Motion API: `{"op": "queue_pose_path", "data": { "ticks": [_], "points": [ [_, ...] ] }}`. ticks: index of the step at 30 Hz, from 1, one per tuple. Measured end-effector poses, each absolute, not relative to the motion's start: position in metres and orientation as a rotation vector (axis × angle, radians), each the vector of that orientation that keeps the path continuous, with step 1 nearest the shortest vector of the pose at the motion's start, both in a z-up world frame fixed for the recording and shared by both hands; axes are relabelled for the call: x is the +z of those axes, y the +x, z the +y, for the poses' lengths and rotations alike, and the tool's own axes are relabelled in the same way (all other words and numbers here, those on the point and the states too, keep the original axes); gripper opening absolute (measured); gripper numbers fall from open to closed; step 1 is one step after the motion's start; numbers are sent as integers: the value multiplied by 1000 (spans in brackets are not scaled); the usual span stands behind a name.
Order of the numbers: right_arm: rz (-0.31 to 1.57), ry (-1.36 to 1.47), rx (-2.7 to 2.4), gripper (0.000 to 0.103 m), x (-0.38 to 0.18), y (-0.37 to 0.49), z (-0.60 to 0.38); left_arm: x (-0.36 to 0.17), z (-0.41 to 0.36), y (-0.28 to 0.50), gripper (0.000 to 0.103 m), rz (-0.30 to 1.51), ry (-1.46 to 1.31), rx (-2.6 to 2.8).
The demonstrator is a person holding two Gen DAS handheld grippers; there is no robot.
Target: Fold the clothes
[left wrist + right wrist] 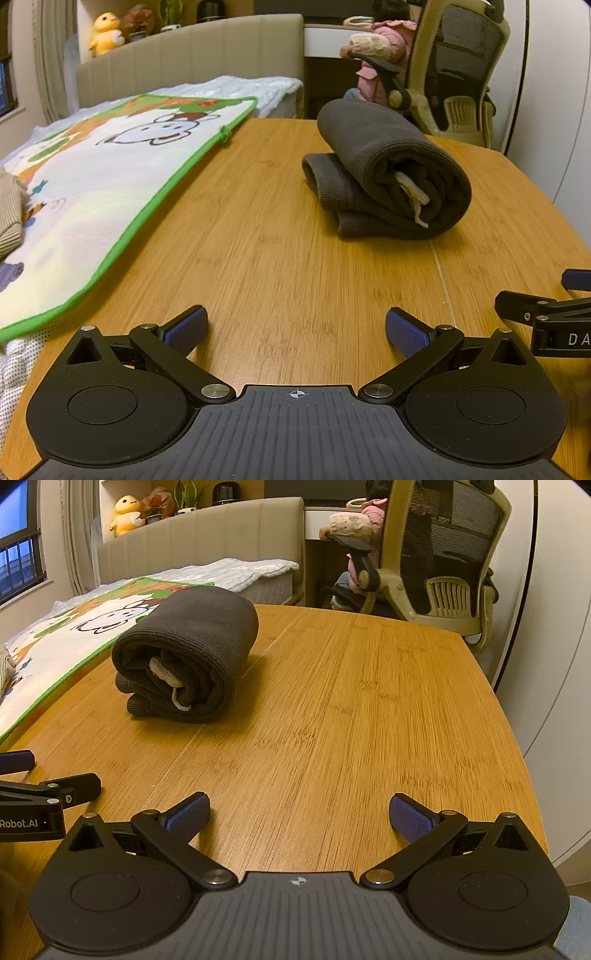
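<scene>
A dark grey garment (384,173) lies rolled into a bundle on the wooden table (277,240), a pale label showing at its open end. In the right wrist view the same bundle (192,653) sits ahead and to the left. My left gripper (295,330) is open over bare wood, well short of the bundle, nothing between its blue pads. My right gripper (299,814) is open too, empty, to the right of the bundle. Each gripper's tip shows at the edge of the other's view.
A cartoon-print mat with a green border (110,177) overlaps the table's left edge, and striped beige cloth (11,210) lies on it. Behind are a bed (229,572) and headboard with plush toys (127,513). A mesh office chair (443,554) stands at the far right.
</scene>
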State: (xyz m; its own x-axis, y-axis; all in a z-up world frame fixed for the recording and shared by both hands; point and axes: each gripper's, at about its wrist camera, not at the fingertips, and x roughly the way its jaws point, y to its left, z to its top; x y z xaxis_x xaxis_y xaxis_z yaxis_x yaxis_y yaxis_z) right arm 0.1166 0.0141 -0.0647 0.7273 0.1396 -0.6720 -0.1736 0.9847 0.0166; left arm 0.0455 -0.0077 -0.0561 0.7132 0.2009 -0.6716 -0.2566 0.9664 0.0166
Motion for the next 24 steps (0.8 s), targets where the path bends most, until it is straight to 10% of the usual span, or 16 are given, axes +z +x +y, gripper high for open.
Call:
{"op": "queue_pose_path", "data": {
  "ticks": [24],
  "points": [
    [736, -48, 173, 103, -65, 116, 14, -57, -7, 45, 103, 732, -77, 250]
  ]
}}
